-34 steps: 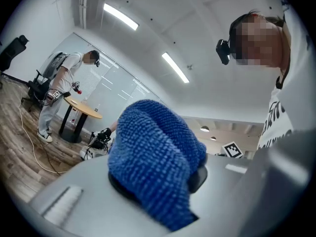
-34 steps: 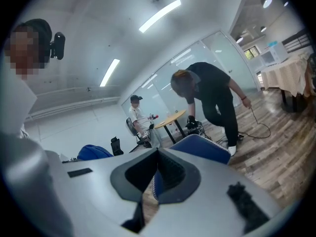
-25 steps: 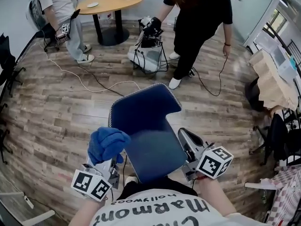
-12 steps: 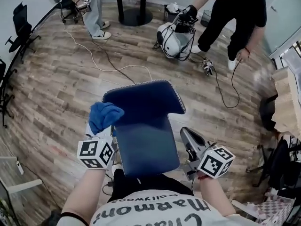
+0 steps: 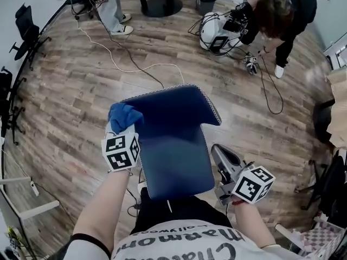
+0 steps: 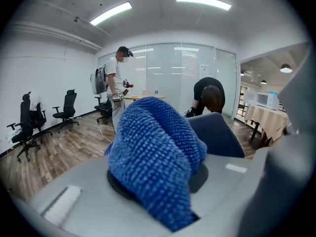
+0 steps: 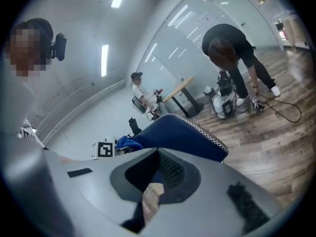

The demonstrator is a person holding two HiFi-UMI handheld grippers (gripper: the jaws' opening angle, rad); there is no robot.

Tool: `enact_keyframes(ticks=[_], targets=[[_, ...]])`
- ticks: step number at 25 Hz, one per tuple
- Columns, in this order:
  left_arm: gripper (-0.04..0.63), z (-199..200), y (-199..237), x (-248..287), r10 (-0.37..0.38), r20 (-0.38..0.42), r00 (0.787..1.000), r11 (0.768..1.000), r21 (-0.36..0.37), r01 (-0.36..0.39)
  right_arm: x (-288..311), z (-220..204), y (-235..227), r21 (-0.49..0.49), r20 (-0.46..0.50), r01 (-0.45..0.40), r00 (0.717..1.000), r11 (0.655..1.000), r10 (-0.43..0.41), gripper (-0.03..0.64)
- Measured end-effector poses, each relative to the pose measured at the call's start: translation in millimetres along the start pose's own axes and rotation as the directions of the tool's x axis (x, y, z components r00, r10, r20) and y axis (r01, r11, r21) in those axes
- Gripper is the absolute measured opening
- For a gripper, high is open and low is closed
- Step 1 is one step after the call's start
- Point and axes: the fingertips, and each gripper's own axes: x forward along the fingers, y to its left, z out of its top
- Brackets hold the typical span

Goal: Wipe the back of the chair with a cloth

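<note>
Blue terry cloth (image 5: 123,114) is bunched in the fingers of the left gripper (image 5: 123,126), which close on it so that the wad bulges out over their tips; the left gripper view is mostly filled with that nubby fabric. The cloth sits at the left edge of the dark blue chair (image 5: 173,145), at the spot where the narrower padded panel nearest the person meets the wider panel with white stitching along its rim. It overlaps the chair's edge from above, though I cannot tell whether it presses on the upholstery. The left marker cube (image 5: 121,151) is just behind the cloth, over the chair's left side.

On the other side, the right gripper (image 5: 219,151) is held beside the chair's right edge, close to it but apart. Its fingers are narrow, almost together, with nothing between them; only a sliver of wooden floor (image 5: 70,107) shows through the slit in the right gripper view.

Further off, a person in black (image 5: 282,10) bends over a white device (image 5: 214,34) tangled with wires, and a long cable (image 5: 124,66) snakes across the boards toward another person (image 5: 108,4) standing near the foot of a round desk (image 5: 161,1). Black office chairs (image 5: 23,28) line the left wall.
</note>
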Motion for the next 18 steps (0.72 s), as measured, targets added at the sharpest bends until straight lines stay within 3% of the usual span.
enact_keyframes(ticks=[8,12,18], targets=[[0.077,3,-6,4,0.039,0.021,0.999,0.999,-0.024,-0.038,-6,-8,-17,0.05,0.008,0.035,0.999,0.998,-0.035,0.014],[0.077,5,-19,9,0.041,0.022,0.999,0.996,-0.083,-0.039,-10,-10,-23,0.063,0.016,0.052,0.998,0.997,-0.053,0.014],[0.08,18,-67,22,-0.073,0.043,0.996,0.994,-0.074,0.076,-15,-16,-28,0.084,0.026,0.068,0.997,0.994,-0.07,0.014]])
